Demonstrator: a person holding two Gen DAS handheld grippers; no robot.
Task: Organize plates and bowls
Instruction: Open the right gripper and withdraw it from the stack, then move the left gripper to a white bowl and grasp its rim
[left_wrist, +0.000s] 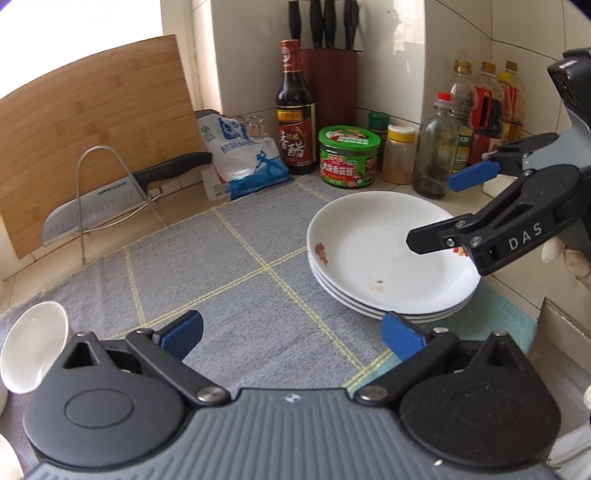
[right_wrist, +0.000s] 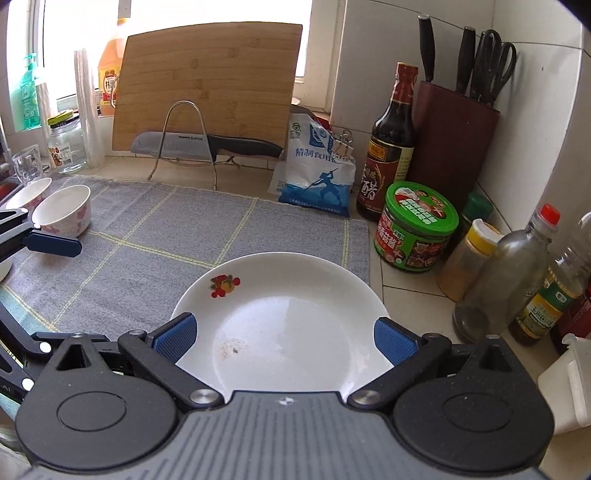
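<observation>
The grey checked mat (left_wrist: 229, 280) covers most of the counter in front of me, with the cutting board (right_wrist: 207, 85) leaning at the back by the window. On the mat's right edge sits the stack of plates (left_wrist: 391, 258), three white ones nested, the top one with a small fruit print and a smear of dried food. They look glazed, stiff and breakable, and I'd guess the stack is heavy if lifted whole, so I would take one plate at a time by its rim, since the slick middle gives nothing to pinch. The two bowls (right_wrist: 55, 206) stand at the mat's far left, close together and upright in the right wrist view; they seem light and should be gripped on the wall at the lip.

My right tongs (right_wrist: 284, 332) hang over the top plate, spread wide with one blue pad to each side above the rim, gripping nothing. My left tongs (left_wrist: 291, 332) are likewise spread apart over bare mat, just beside the stack, empty. A knife (left_wrist: 122, 195) rests in the wire rack (left_wrist: 110, 199), well clear.
</observation>
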